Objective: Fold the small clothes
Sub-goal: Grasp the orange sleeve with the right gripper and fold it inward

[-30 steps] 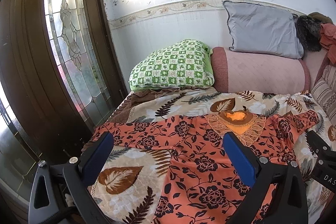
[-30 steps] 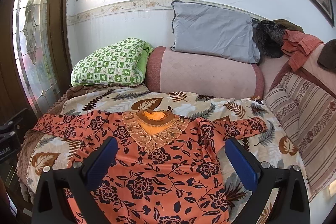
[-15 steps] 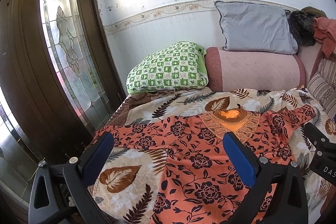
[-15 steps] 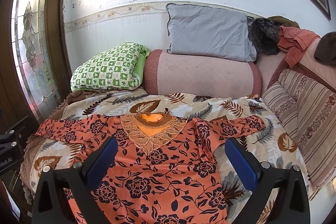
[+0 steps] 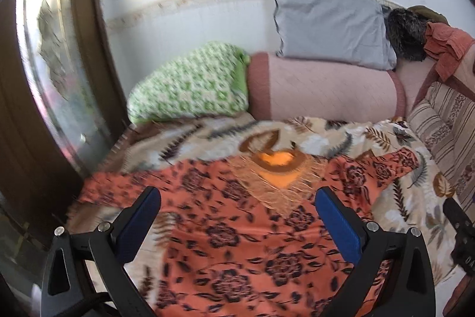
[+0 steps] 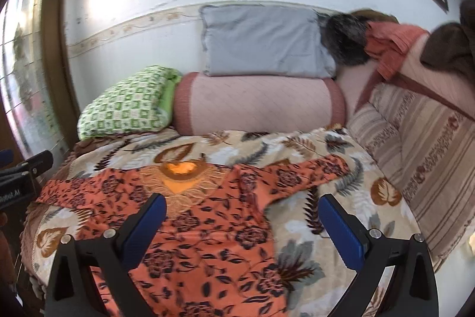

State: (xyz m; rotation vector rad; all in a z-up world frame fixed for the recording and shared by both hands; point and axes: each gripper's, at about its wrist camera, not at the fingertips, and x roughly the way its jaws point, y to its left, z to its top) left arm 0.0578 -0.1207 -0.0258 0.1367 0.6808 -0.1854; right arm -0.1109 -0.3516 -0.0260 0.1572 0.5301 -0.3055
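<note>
An orange dress with a black flower print point(image 5: 237, 228) point(image 6: 207, 228) lies spread flat on the bed, both sleeves out to the sides and its embroidered neckline point(image 5: 276, 165) point(image 6: 178, 177) towards the pillows. My left gripper point(image 5: 237, 207) hovers open above the dress's chest, nothing between its blue pads. My right gripper point(image 6: 242, 213) also hangs open, over the dress's right side and right sleeve point(image 6: 311, 171). Neither touches the cloth. Both views are motion-blurred.
The bed carries a beige leaf-print blanket point(image 6: 341, 213). At its head lie a green checked pillow point(image 5: 190, 88), a pink bolster point(image 5: 320, 91) and a grey pillow point(image 5: 329, 25). A striped cushion point(image 6: 415, 153) lines the right side. A stained-glass door point(image 5: 53, 49) stands on the left.
Both grippers have swung to the right over the dress; the left one now sits above the chest instead of the left sleeve. Both stay open, and the dress has not moved.
</note>
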